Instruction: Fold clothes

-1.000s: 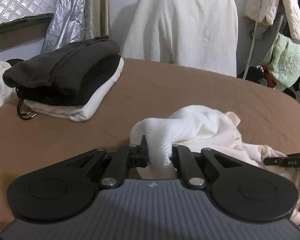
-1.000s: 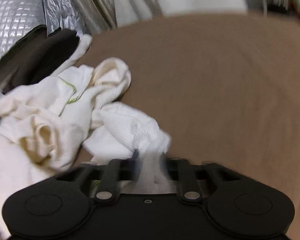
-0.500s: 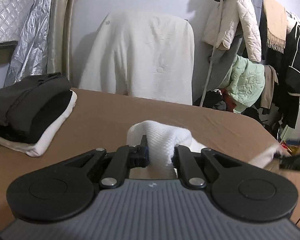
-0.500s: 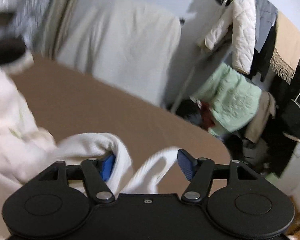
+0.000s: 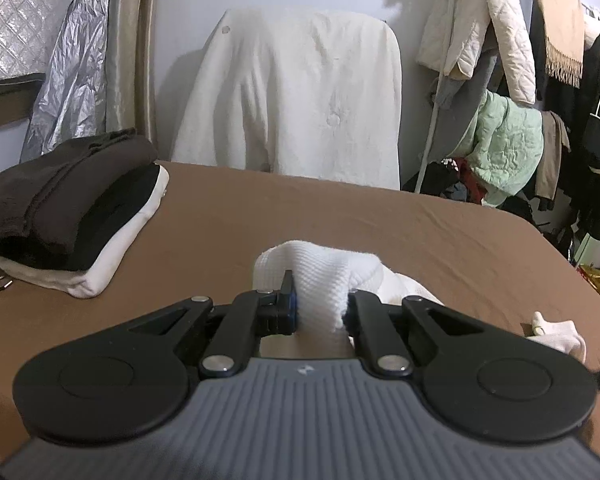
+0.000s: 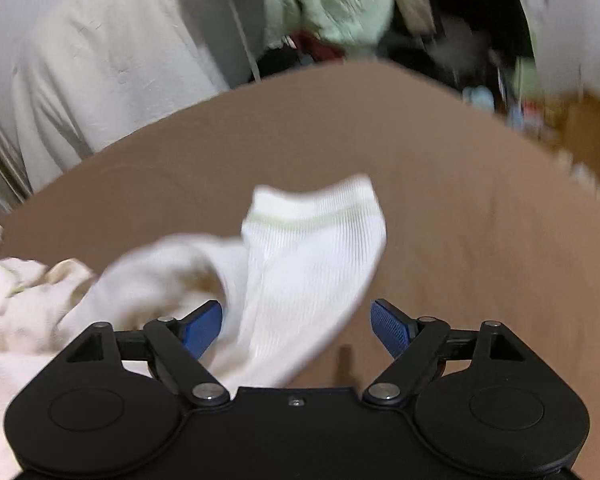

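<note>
My left gripper [image 5: 320, 304] is shut on a fold of a white ribbed knit garment [image 5: 320, 272] and holds it above the brown table [image 5: 380, 224]. My right gripper [image 6: 295, 324] is open; the same garment's cuff with a pale green stripe [image 6: 312, 232] lies loose between its blue pads [image 6: 392, 328], not pinched. The rest of the garment trails left in the right wrist view [image 6: 39, 304], blurred. A white end of it lies at the right in the left wrist view [image 5: 560, 336].
A stack of folded clothes, brown on black on white [image 5: 67, 200], sits at the table's left. A chair draped in white cloth [image 5: 300, 100] stands behind the table. A rack of hanging coats [image 5: 540, 100] is at the right.
My right gripper opened and let go of the white cloth, then swung right. My left gripper kept its hold and lifted, tilting the view up to the room.
</note>
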`<control>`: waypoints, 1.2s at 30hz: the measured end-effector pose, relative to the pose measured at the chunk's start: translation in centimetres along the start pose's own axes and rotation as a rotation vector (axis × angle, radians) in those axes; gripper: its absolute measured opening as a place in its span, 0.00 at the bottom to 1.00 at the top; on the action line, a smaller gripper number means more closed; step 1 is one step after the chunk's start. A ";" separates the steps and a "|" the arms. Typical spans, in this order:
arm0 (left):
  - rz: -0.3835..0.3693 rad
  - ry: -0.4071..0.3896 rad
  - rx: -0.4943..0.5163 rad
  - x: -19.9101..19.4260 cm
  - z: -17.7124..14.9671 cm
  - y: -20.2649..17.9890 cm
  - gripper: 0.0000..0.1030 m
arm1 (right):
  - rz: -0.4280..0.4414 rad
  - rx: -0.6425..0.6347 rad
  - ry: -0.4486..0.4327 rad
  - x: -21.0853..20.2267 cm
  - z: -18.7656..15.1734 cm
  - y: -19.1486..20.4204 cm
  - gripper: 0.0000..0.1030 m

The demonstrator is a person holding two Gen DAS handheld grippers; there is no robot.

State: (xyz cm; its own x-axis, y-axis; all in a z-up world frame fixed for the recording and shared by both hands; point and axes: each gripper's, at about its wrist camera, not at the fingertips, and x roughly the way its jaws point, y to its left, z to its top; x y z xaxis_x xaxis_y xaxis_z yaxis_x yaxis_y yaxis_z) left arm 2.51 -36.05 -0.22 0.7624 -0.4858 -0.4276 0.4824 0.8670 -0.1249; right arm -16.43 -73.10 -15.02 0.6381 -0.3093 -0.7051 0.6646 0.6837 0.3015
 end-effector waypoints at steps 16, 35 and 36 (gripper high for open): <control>-0.334 -0.017 0.120 1.0 5.6 -7.4 0.09 | -0.277 -0.573 -0.213 -6.5 2.2 3.7 0.04; -0.424 0.231 0.096 9.2 2.8 -7.3 0.66 | 0.033 -0.457 -0.084 -7.4 2.9 2.9 0.72; -0.382 0.227 0.075 9.4 2.9 -5.3 0.66 | 0.128 -0.412 -0.074 -7.0 3.1 3.4 0.72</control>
State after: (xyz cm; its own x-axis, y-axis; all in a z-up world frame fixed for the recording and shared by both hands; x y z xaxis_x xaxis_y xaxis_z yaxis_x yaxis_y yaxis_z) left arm 8.32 -45.56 -0.98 0.4135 -0.7255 -0.5501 0.7473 0.6156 -0.2501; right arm -17.43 -70.65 -7.13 0.7410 -0.2415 -0.6265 0.3777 0.9214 0.0916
